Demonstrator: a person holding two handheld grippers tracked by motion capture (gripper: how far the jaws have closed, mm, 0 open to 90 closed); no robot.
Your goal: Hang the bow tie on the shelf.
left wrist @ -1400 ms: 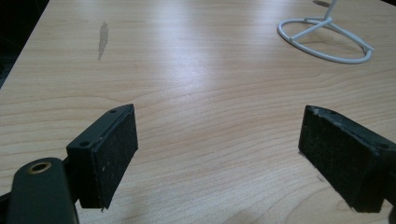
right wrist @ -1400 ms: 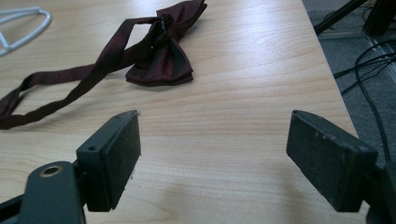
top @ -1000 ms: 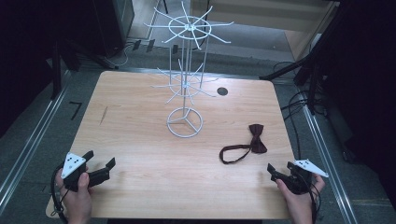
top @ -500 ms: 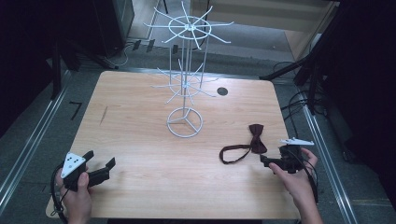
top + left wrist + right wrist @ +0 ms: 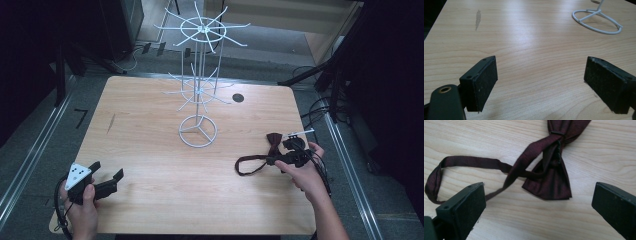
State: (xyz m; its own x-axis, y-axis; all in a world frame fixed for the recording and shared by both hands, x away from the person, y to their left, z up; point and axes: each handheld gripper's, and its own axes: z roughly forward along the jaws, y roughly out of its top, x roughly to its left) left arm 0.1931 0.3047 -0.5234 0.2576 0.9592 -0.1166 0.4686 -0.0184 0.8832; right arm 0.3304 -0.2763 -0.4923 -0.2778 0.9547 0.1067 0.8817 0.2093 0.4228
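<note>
A dark maroon bow tie [image 5: 274, 143] with a looped strap [image 5: 248, 164] lies flat on the wooden table [image 5: 150, 150] at the right. My right gripper [image 5: 277, 159] hovers right over it, open, and in the right gripper view the bow tie [image 5: 554, 177] and its strap [image 5: 471, 161] lie between and just beyond the two spread jaws. My left gripper [image 5: 106, 176] stands open near the table's front left corner, with bare wood between its pads [image 5: 485, 80].
A white wire display stand [image 5: 198, 85] with spoked arms rises from a ring base [image 5: 198, 131] at the table's middle back; that base [image 5: 596, 21] appears in the left gripper view too. A dark round hole [image 5: 238, 98] marks the far right of the table. Cables lie on the floor at right.
My right gripper has moved from the table's front right corner forward and left, reaching the bow tie. The left gripper has stayed put.
</note>
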